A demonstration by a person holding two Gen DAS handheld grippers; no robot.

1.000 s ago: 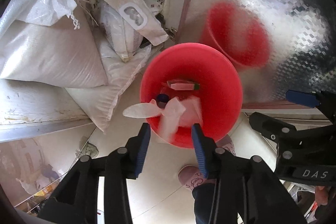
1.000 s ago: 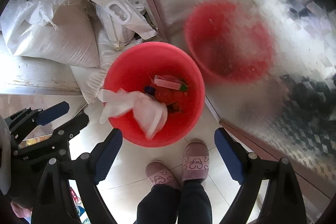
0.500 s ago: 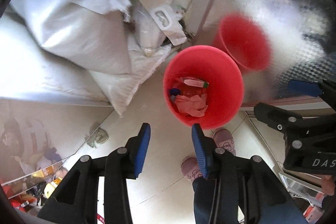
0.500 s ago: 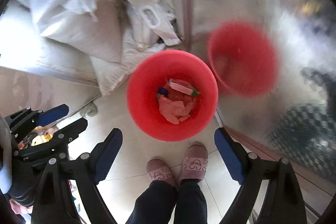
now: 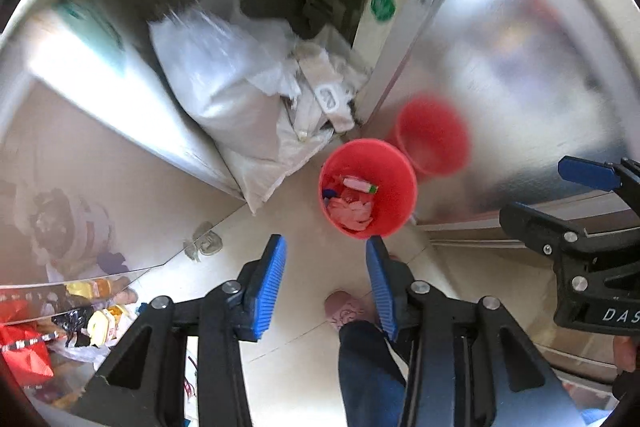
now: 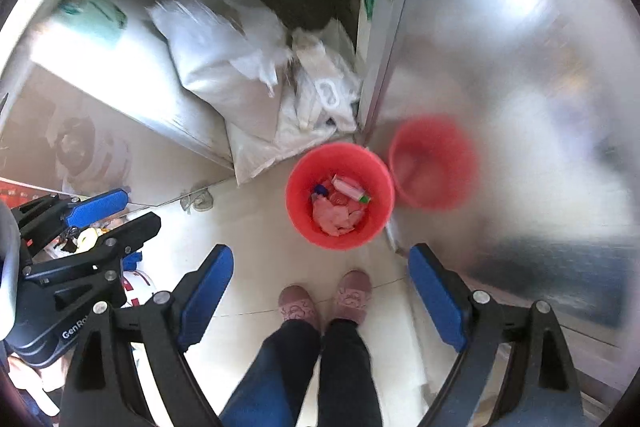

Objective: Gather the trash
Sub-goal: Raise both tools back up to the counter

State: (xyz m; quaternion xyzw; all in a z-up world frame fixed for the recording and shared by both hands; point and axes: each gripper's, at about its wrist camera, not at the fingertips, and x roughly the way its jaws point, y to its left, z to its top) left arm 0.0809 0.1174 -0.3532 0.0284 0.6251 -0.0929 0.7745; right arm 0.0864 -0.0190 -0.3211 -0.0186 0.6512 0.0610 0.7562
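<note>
A red bucket point(image 5: 394, 187) stands on the tiled floor by a metal door; it also shows in the right wrist view point(image 6: 300, 183). Inside lie crumpled tissue point(image 5: 352, 213), a small bottle point(image 5: 358, 183) and a blue cap point(image 6: 320, 190). My left gripper point(image 5: 326, 281) is open and empty, high above the floor, short of the bucket. My right gripper point(image 6: 320, 293) is wide open and empty, above the person's slippers. Each gripper shows at the edge of the other's view.
White woven sacks point(image 5: 228, 87) are piled behind the bucket against a metal cabinet point(image 5: 120, 95). The shiny door point(image 6: 520, 87) mirrors the bucket. The person's pink slippers point(image 6: 354, 295) stand just in front of the bucket. Bags and bottles point(image 5: 92, 311) lie at lower left.
The tissue left my left gripper and dropped into the bucket. Both grippers have since risen well away from the bucket, which now looks much smaller.
</note>
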